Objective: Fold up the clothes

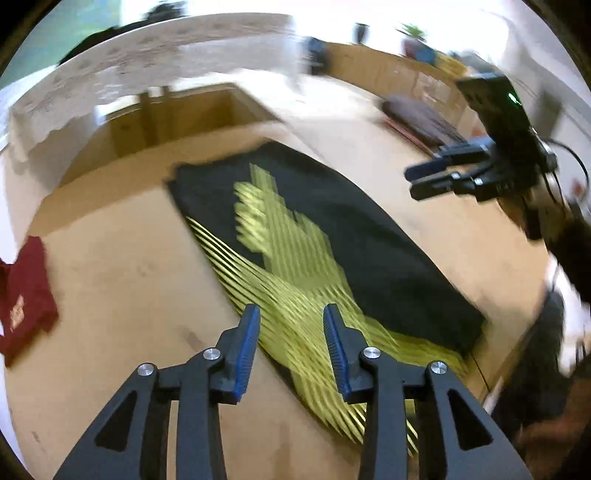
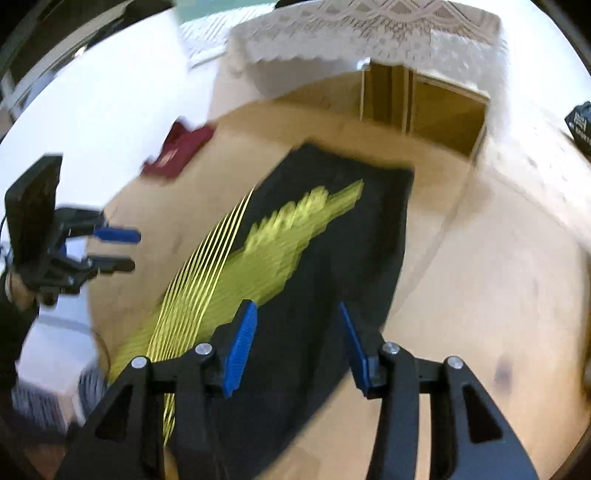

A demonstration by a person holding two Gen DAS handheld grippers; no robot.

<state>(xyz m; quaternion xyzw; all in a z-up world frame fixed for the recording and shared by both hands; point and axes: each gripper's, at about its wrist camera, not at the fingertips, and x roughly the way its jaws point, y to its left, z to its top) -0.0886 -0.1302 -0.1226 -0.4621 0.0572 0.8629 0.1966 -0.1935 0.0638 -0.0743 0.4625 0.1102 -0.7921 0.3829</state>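
Note:
A black garment (image 1: 369, 236) with a yellow print lies flat on the wooden table (image 1: 129, 266) as a long folded strip. My left gripper (image 1: 291, 314) hovers over its near end, open, with nothing between the blue pads. In the right wrist view the same garment (image 2: 351, 240) stretches away from my right gripper (image 2: 297, 308), which is open and empty above it. Each gripper also shows in the other's view: the right gripper (image 1: 413, 182) at the upper right, the left gripper (image 2: 133, 250) at the left edge, both off the cloth. The frames are blurred.
A dark red garment (image 1: 26, 295) lies crumpled near the table's left edge, also seen as the red garment (image 2: 177, 151) at upper left. Behind the table stand an open wooden box (image 2: 436, 110) and a white lace cloth (image 2: 351, 33). Dark flat items (image 1: 417, 118) lie far right.

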